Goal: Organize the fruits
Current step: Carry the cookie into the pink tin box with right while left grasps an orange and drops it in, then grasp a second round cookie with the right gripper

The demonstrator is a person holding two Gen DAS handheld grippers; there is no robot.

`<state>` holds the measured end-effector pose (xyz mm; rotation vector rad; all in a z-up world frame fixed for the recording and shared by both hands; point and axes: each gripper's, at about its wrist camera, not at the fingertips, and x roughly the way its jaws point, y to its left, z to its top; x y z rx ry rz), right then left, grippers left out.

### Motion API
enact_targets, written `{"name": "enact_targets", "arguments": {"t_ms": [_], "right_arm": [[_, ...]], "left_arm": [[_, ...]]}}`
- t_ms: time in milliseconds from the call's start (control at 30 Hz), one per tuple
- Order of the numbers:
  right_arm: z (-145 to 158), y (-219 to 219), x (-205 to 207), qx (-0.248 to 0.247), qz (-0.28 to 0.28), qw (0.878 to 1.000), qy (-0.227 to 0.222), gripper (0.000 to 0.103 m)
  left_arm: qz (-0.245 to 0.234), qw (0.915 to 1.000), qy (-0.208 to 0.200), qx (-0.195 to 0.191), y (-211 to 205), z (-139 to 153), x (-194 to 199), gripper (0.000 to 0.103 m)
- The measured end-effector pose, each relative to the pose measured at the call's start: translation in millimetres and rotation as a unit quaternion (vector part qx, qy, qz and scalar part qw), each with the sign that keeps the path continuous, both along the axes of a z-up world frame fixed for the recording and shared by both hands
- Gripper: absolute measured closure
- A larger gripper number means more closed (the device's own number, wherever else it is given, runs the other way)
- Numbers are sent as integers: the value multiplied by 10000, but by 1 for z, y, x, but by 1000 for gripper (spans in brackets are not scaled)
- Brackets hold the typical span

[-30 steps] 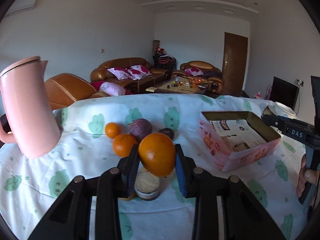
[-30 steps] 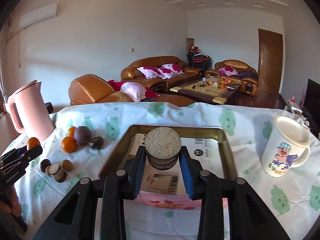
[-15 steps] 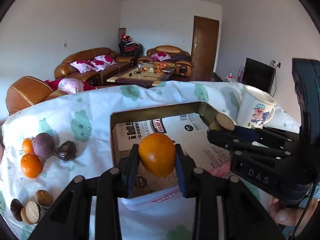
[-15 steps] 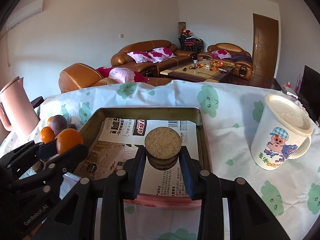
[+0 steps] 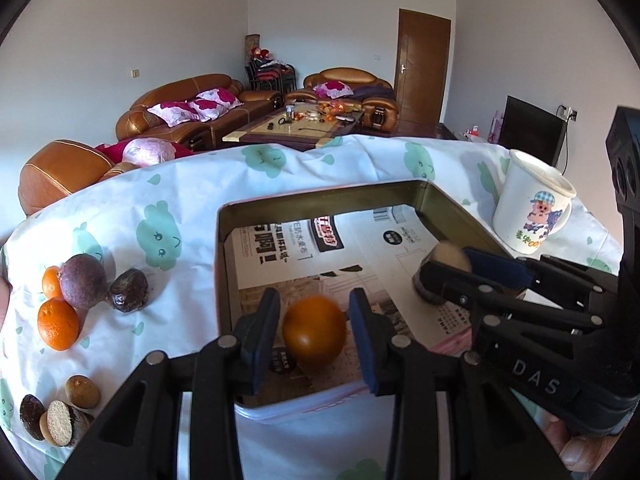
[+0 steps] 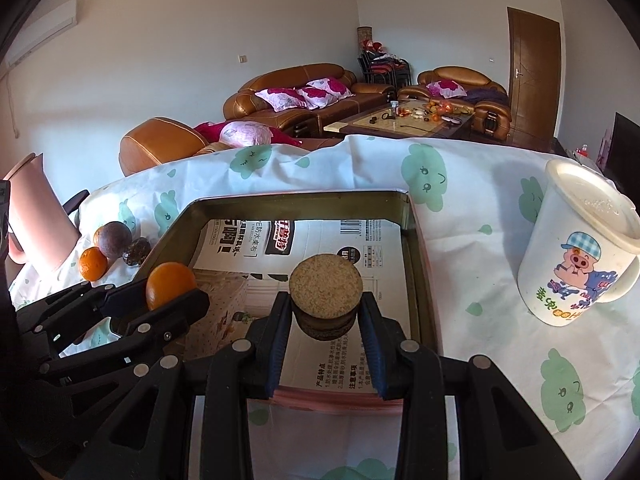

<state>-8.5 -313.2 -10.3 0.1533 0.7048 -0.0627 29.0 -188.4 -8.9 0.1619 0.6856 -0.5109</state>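
Note:
My left gripper (image 5: 314, 334) holds its pads apart on either side of a large orange (image 5: 314, 332) that sits low in the paper-lined tin box (image 5: 320, 196); gaps show on both sides of the fruit. My right gripper (image 6: 326, 316) is shut on a brown cut-faced fruit (image 6: 326, 285), held over the box's (image 6: 296, 198) near right part. In the right wrist view the left gripper (image 6: 160, 288) with the orange (image 6: 170, 285) is at the box's left wall. The right gripper with its fruit (image 5: 446, 258) shows in the left wrist view.
On the cloth left of the box lie two small oranges (image 5: 58, 324), a purple fruit (image 5: 83, 286), a dark wrinkled fruit (image 5: 129, 290) and several brown pieces (image 5: 56, 420). A lidded cartoon mug (image 6: 580, 248) stands right of the box. A pink jug (image 6: 30, 216) stands far left.
The left gripper carried the orange from the fruit pile to over the box, lowered it inside and opened. The right gripper moved forward and down over the box with its fruit.

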Motion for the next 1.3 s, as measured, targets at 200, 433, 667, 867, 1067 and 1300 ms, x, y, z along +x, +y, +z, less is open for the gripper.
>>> {"name": "enact_targets", "arguments": {"t_ms": [200, 433, 667, 867, 1067, 1300], "right_arm": [[3, -6, -2, 113, -150, 9998, -110, 58], [16, -20, -17, 281, -552, 9953, -748, 36], [25, -19, -30, -14, -836, 9883, -1274, 30], [28, -19, -38, -98, -953, 9845, -1466, 30], [30, -11, -45, -168, -1036, 9831, -1497, 29], [28, 2, -53, -33, -1038, 9832, -1500, 29]], "left_arm": [[243, 9995, -209, -31, 7, 5, -3, 35], [500, 9944, -890, -260, 23, 19, -26, 0], [767, 9922, -965, -172, 38, 22, -28, 0], [1136, 9880, -1033, -147, 60, 21, -29, 0], [1232, 9864, -1082, -96, 77, 21, -34, 0], [1332, 9853, -1072, -20, 92, 20, -34, 0]]}}
